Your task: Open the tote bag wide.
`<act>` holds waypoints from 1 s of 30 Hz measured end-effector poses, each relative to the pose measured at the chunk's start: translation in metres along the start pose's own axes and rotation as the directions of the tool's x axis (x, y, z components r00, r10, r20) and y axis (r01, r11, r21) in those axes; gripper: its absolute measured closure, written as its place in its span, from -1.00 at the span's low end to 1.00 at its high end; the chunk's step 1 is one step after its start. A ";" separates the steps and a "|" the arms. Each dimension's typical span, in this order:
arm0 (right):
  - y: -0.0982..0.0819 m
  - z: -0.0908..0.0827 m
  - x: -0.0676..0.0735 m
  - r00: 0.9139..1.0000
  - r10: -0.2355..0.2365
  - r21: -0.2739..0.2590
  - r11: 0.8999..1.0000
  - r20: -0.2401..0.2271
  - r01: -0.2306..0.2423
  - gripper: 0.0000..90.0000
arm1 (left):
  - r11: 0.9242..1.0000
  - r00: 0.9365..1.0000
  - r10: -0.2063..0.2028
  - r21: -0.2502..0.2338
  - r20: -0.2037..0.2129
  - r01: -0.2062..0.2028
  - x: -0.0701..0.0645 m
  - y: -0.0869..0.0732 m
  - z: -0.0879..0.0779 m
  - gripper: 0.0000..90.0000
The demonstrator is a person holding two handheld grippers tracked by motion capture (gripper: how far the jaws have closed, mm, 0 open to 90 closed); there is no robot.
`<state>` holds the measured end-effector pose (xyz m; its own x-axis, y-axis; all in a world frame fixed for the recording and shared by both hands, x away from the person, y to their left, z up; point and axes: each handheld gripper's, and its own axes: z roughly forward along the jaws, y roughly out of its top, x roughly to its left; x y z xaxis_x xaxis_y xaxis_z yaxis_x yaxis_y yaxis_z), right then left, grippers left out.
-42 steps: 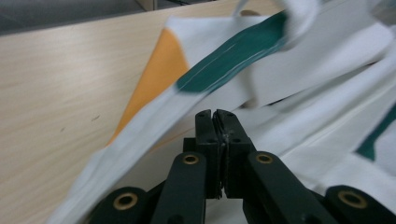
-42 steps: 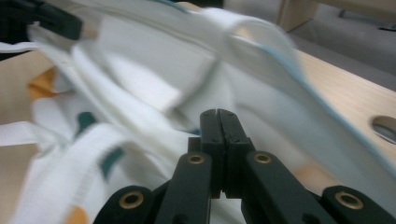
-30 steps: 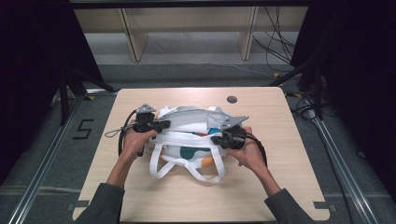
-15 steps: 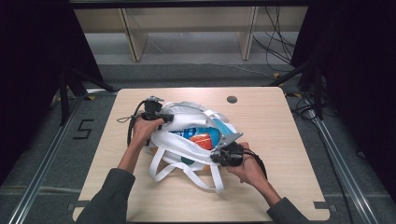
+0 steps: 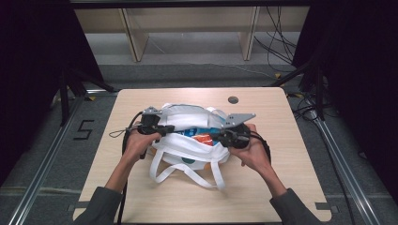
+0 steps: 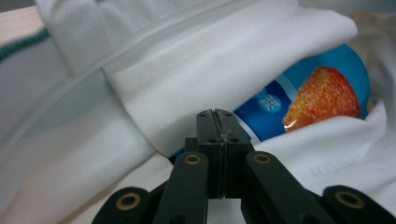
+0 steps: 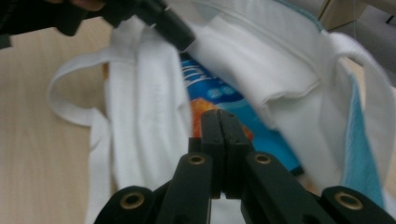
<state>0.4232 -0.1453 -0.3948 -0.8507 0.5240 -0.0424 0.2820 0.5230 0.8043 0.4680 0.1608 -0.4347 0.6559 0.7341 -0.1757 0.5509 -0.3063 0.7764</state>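
You've got a white bag [image 5: 187, 140] lying roughly mid-tabletop [image 5: 291, 187], its mouth gaping, and a blue packet [image 5: 199, 134] with an orange picture on it sits inside the opening. The loop handles [image 5: 187, 171] trail off the bag toward your side of the tabletop.

Your left hand-held gripper [image 5: 165, 128] is at the bag's left edge. In the left gripper view [image 6: 217, 116] its jaws are pressed flat together with nothing between them, tips just beside a fold of cloth with the packet [image 6: 317, 100] right behind.

Your right hand-held gripper [image 5: 217, 137] is at the right end of the mouth. In the right gripper view [image 7: 219, 116] its jaws are also squeezed together on nothing, pointing at the packet [image 7: 219, 100], with the left one [image 7: 180, 35] poking in from the top.
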 end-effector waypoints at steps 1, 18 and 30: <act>0.005 0.005 -0.004 1.000 -0.011 0.002 1.000 0.005 0.011 1.00 | 1.000 1.000 -0.004 0.001 0.010 0.004 -0.001 -0.003 -0.001 0.98; 0.026 0.092 -0.068 0.971 0.071 0.223 0.967 0.228 -0.123 1.00 | 0.983 0.990 0.125 0.124 0.064 -0.132 -0.018 -0.052 -0.017 0.99; 0.002 0.113 -0.116 0.928 0.251 0.284 0.901 0.276 -0.328 1.00 | 0.982 0.988 0.141 0.121 0.057 -0.147 -0.025 -0.058 -0.025 0.99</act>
<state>0.5728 -0.1286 -0.4553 -0.5966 0.8026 -0.0011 0.6588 0.4906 0.5703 0.4070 0.1748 -0.4600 0.7554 0.6477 -0.0993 0.5072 -0.4819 0.7145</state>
